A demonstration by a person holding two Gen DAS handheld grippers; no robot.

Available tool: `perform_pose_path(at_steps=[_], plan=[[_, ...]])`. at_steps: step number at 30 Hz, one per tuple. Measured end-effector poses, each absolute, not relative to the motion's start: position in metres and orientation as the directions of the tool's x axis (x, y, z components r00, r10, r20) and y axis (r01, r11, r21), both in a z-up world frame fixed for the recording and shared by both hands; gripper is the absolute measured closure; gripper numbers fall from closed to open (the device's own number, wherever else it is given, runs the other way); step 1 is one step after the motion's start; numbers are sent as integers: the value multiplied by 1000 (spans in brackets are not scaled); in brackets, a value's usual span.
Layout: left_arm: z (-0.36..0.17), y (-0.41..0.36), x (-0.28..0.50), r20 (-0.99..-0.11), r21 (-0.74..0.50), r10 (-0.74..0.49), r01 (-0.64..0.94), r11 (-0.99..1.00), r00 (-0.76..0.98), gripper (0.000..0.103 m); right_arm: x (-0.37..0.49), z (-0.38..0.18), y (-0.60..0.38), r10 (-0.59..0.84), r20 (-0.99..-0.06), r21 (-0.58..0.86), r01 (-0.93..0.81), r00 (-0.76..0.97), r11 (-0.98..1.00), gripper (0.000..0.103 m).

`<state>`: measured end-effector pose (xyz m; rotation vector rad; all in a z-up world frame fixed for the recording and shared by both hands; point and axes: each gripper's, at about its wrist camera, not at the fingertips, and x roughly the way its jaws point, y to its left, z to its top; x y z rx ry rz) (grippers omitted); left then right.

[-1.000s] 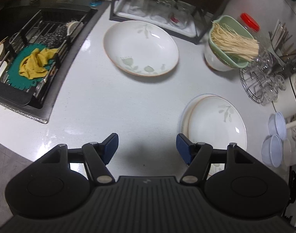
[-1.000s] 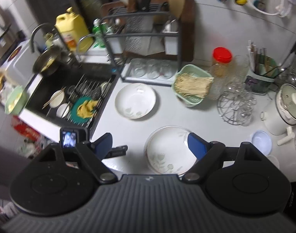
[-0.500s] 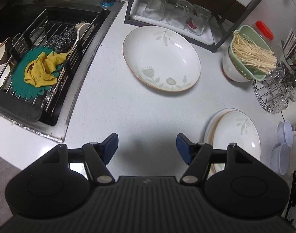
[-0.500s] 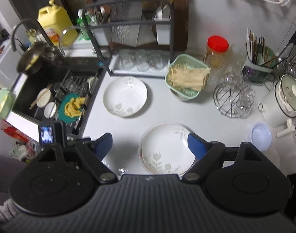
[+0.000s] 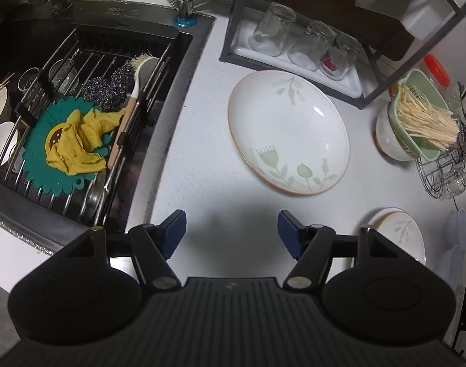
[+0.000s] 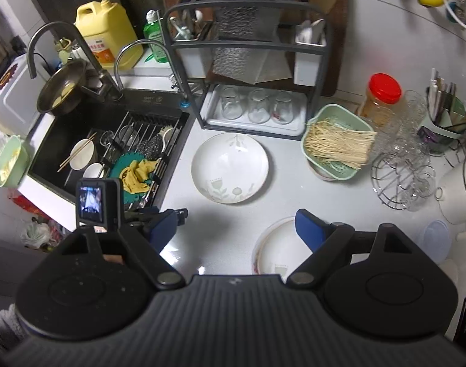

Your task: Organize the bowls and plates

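Note:
A white bowl with pale green flowers (image 5: pixel 288 131) (image 6: pixel 229 166) lies alone on the white counter, in front of the glass rack. A small stack of matching plates (image 5: pixel 401 235) (image 6: pixel 281 250) sits nearer the front edge, partly hidden behind gripper fingers in both views. My left gripper (image 5: pixel 231 232) hovers open over bare counter, short of the bowl and left of the stack. My right gripper (image 6: pixel 237 227) is open too, its right finger over the stack's rim, nothing between its fingers. The left gripper with its camera (image 6: pixel 98 203) shows at the right wrist view's left.
A black sink (image 5: pixel 89 49) with a wire rack, green mat, yellow cloth (image 5: pixel 80 140) and small bowls lies left. Upturned glasses (image 5: pixel 306 46), a green basket of noodles (image 5: pixel 422 119), a wire glass holder (image 6: pixel 404 180) and plastic lids (image 6: pixel 436 238) crowd the back and right.
Both grippers slid leftward toward the sink; the bowl and stack drifted right in both views. The left one came closer to the bowl. Jaws kept their width.

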<state>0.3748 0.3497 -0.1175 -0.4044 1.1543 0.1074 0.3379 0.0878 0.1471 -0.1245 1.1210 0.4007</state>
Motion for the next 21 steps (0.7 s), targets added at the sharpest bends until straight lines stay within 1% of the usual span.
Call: perform_pose_path(at_steps=[8,12,16,21], plan=[[-127,372,410,-910,-255,-132,-279,926,393,32,374,134,101,188,-903,69,-303,385,951,17],[-132,378,432,-907,-265,-149,-260,929,393,32,391,121,111,156,-914,42,-297,374,954,17],[-139,385,452,-905,-281,-167,-256,925,391,32,418,89,127,171,-933,79,-283,316,956,17],[-141,396,472,-897,-292,-177,-241,925,406,32,448,33,129,164,-948,112,-196,271,974,17]])
